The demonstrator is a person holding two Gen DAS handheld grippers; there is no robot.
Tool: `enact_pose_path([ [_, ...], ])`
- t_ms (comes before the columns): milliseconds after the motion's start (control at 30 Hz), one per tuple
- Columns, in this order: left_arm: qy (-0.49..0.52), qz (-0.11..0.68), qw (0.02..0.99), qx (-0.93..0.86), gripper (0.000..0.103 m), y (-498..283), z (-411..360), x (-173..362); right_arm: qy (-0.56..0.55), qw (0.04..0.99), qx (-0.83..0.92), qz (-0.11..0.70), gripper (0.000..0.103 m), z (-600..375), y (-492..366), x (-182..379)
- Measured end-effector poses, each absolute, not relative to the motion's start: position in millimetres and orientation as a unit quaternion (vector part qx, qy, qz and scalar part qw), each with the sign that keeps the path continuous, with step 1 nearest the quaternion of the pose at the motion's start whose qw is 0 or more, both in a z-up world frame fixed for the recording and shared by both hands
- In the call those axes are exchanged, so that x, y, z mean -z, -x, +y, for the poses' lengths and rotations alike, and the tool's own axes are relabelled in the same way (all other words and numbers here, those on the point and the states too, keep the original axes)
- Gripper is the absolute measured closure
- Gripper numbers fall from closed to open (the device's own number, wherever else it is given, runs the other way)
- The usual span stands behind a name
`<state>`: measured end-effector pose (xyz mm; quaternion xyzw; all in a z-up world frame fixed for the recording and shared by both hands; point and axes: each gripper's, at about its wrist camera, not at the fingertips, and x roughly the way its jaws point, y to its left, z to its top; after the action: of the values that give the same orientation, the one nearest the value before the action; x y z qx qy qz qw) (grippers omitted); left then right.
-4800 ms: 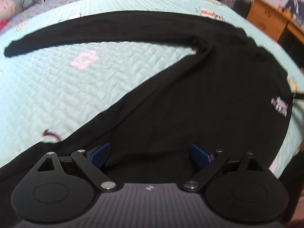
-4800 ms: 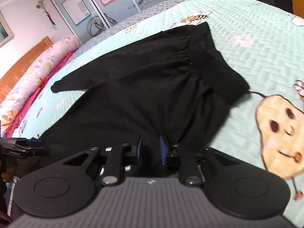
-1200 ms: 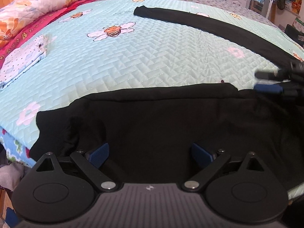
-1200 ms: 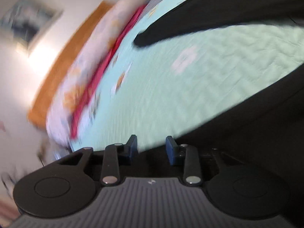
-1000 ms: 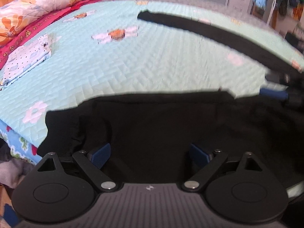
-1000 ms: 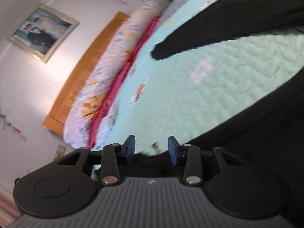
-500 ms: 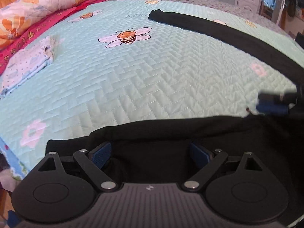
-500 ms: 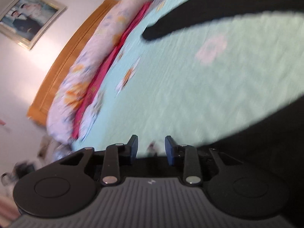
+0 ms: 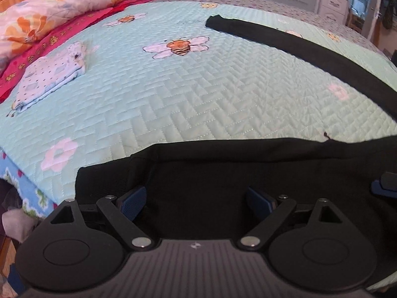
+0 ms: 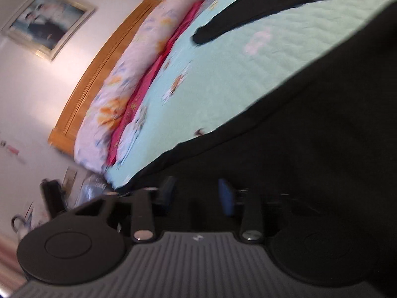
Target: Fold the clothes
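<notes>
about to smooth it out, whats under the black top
The black top lies on the mint quilted bedspread, with one sleeve stretched across it. Whatever sits beneath the fabric is covered.

Ahead of your left tongs (image 9: 196,200), the bed (image 9: 198,94) carries a black garment (image 9: 223,173) just under the tips with one sleeve (image 9: 310,52) stretched far right, a folded pale-blue cloth (image 9: 49,77) far left, and floral pillows (image 9: 62,7) beyond it.
</notes>
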<state>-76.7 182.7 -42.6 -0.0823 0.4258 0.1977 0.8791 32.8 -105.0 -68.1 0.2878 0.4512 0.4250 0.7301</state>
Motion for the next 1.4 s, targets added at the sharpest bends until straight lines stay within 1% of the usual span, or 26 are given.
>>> enact_pose_path([
  [33, 0.081, 0.425, 0.879, -0.201, 0.014, 79, 182, 40, -0.292, 0.733, -0.425, 0.444, 0.062, -109, -30, 63],
  [133, 0.08, 0.419, 0.881, -0.204, 0.014, 88, 179, 33, -0.28, 0.748, -0.432, 0.42, 0.057, -125, -17, 51],
  [267, 0.075, 0.425, 0.878, -0.207, 0.014, 88, 180, 37, -0.244, 0.763, -0.416, 0.431, 0.057, -139, -7, 53],
  [300, 0.079, 0.427, 0.876, -0.21, 0.014, 87, 182, 39, -0.238, 0.77, -0.408, 0.429, 0.058, -145, -4, 57],
  [433, 0.095, 0.414, 0.881, -0.21, 0.014, 89, 181, 31, -0.266, 0.771, -0.4, 0.418, 0.058, -179, 5, 63],
  [700, 0.11, 0.382, 0.909, -0.125, 0.014, 75, 152, -2, -0.291, 0.803, -0.358, 0.377, 0.056, -233, 6, 41],
  [867, 0.074, 0.396, 0.913, -0.06, 0.014, 52, 107, 3, -0.303, 0.828, -0.316, 0.351, 0.056, -262, 4, 33],
  [1067, 0.026, 0.424, 0.905, -0.023, 0.014, 41, 72, 28, -0.297, 0.854, -0.27, 0.331, 0.056, -289, 14, 32],
  [1100, 0.024, 0.429, 0.903, -0.026, 0.014, 40, 72, 33, -0.302, 0.856, -0.262, 0.327, 0.055, -297, 15, 33],
  [1133, 0.026, 0.436, 0.899, -0.027, 0.014, 39, 73, 37, -0.308, 0.859, -0.25, 0.323, 0.049, -306, 16, 35],
  [1200, 0.039, 0.453, 0.89, -0.03, 0.014, 36, 78, 47, -0.313, 0.87, -0.212, 0.316, 0.04, -322, 19, 41],
  [1267, 0.047, 0.454, 0.889, -0.031, 0.011, 37, 81, 53, -0.286, 0.891, -0.153, 0.318, 0.04, -336, 22, 47],
  [1300, 0.045, 0.452, 0.89, -0.03, 0.01, 38, 80, 54, -0.266, 0.901, -0.131, 0.316, 0.042, -343, 26, 50],
  [1333, 0.043, 0.451, 0.891, -0.03, 0.009, 39, 80, 55, -0.247, 0.91, -0.112, 0.313, 0.051, -349, 30, 53],
  [1367, 0.04, 0.451, 0.891, -0.029, 0.007, 38, 79, 56, -0.247, 0.912, -0.106, 0.311, 0.054, -357, 33, 56],
  [1400, 0.037, 0.451, 0.891, -0.029, 0.006, 38, 78, 57, -0.252, 0.911, -0.103, 0.309, 0.062, -364, 37, 59],
])
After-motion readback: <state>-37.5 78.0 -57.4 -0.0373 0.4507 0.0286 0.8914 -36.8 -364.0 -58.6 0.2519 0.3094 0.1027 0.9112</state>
